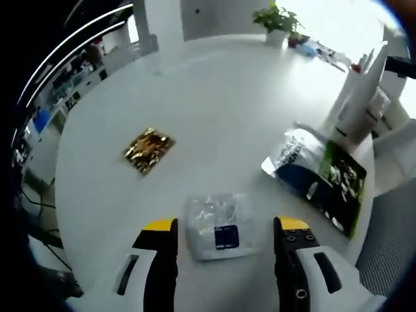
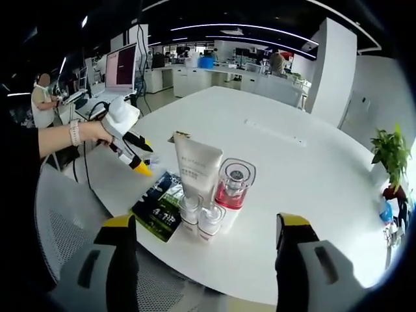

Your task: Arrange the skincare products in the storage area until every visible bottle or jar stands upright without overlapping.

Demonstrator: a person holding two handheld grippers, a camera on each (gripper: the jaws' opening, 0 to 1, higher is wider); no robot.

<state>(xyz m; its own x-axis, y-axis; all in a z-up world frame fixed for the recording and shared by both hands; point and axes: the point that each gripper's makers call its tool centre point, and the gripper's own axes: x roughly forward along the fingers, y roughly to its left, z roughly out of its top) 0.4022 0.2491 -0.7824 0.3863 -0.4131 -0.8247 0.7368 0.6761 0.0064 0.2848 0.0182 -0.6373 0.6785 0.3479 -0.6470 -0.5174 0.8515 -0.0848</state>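
White round table (image 2: 305, 169), 1 tube (image 2: 196, 168), 1 pink bottle (image 2: 231, 190), 2 small bottles (image 2: 200, 218), both grippers' fingers wide apart, empty

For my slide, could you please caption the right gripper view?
Open right gripper faces an upright white tube, pink-liquid clear bottle and two small clear-capped bottles on a round white table.

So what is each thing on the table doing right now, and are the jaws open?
White tube: standing upright.
Pink bottle: standing upright, clear cap on.
Two small clear-capped bottles: upright, close together in front of the tube.
Green-and-black packet: lying flat.
Clear sachet: lying flat between the jaws, not gripped.
Gold packet: lying flat, alone.
Left gripper: open.
Right gripper: open, holding nothing.
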